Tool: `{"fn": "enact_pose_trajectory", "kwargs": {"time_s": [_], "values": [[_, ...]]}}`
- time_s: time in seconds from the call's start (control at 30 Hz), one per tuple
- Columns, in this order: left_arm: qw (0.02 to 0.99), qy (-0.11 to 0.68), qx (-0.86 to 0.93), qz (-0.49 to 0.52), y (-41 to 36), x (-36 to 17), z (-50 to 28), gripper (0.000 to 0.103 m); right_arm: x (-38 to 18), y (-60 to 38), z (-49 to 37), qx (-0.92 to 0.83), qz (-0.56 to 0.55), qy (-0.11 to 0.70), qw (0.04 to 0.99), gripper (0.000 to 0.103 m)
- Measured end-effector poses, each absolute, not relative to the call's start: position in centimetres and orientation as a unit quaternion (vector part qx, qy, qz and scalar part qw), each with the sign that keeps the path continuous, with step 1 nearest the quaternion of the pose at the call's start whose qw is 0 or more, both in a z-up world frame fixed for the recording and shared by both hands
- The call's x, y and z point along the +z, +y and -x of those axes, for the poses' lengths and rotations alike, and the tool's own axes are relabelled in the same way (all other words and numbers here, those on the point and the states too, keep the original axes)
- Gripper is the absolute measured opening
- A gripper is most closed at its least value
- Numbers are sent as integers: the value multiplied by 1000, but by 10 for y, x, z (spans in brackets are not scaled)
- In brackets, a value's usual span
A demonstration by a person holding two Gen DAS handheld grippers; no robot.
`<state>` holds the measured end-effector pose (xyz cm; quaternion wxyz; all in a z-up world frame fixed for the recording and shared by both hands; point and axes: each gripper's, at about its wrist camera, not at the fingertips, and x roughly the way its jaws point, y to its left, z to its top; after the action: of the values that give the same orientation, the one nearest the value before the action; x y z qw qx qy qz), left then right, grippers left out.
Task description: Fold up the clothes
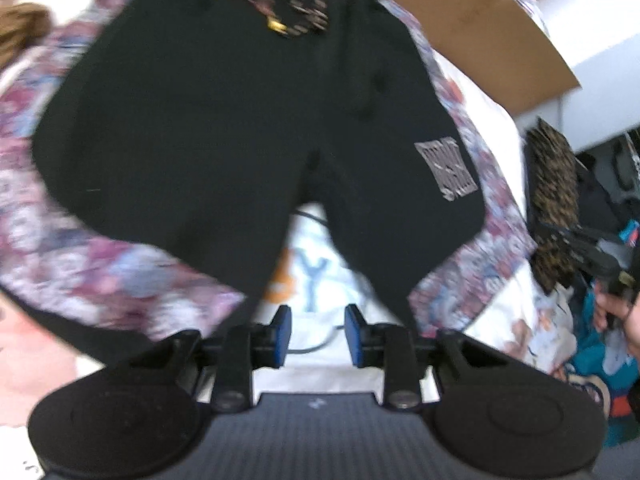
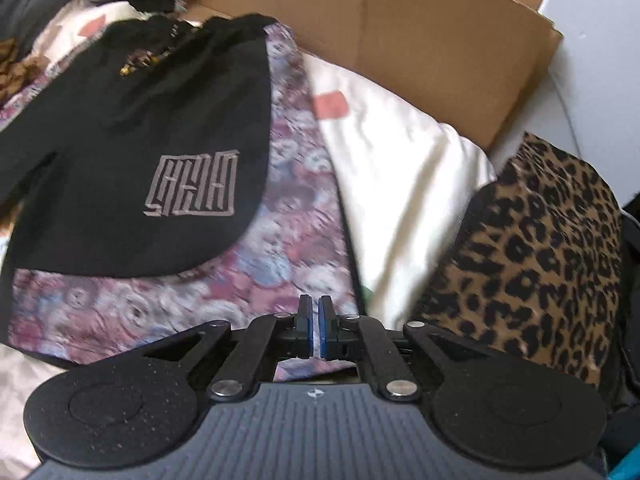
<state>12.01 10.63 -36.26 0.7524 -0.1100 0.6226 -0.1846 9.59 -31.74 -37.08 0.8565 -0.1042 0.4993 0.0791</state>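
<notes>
Looking down along my left tool [image 1: 316,334], I see its blue pads [image 1: 282,330] standing apart with nothing between them; the gap is narrow rather than wide. Beyond the pads lie the black shorts [image 1: 224,128], spread flat with the waistband farthest from me and the two legs pointing back toward the tool. A grey logo [image 1: 446,170] sits on the leg to the right. The shorts rest on a floral cloth [image 1: 92,264] in pink, blue and white, which shows on both sides of them. Between the legs, just ahead of my pads, a white garment [image 1: 310,272] with an orange and blue print shows through. Past the waistband stands a cardboard box [image 1: 460,28]. Right of the shorts hangs a leopard-print piece [image 1: 554,196], and beside it my other tool is dimly visible in a hand [image 1: 612,304]. This view is blurred.

From my right tool [image 2: 315,330], the pads are pressed together and I can make out nothing pinched between them. The black shorts [image 2: 140,140] lie up and to the left of it, logo [image 2: 192,184] facing up, on the floral cloth [image 2: 280,208]. Right of the shorts comes a cream cloth [image 2: 400,176], then the leopard-print piece [image 2: 536,256]. The cardboard box [image 2: 400,40] stands behind them.
</notes>
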Motion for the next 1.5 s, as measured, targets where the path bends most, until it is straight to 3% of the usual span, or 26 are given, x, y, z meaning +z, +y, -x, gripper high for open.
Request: {"fn": "enact_pose_trajectory", "kwargs": {"time_s": [0.43,0.73,0.8,0.93,1.13,1.5], "values": [[807,571,-41,146,208,-345,-122,33,-342,-292,-107,114,69,473,871,5],[844,531,6,76,275,-327,-156,33,-305,-247,-120,174,87,460,866,7],[849,526,9,52,286,-327,-162,33,-295,-235,-121,186,92,457,865,11],[851,525,6,26,301,-330,-169,33,-279,-216,-127,208,96,458,859,29],[850,527,-11,15,320,-328,-173,33,-261,-193,-131,233,88,473,845,30],[851,523,-47,-20,338,-336,-188,33,-295,-145,-136,197,39,517,832,31]]}}
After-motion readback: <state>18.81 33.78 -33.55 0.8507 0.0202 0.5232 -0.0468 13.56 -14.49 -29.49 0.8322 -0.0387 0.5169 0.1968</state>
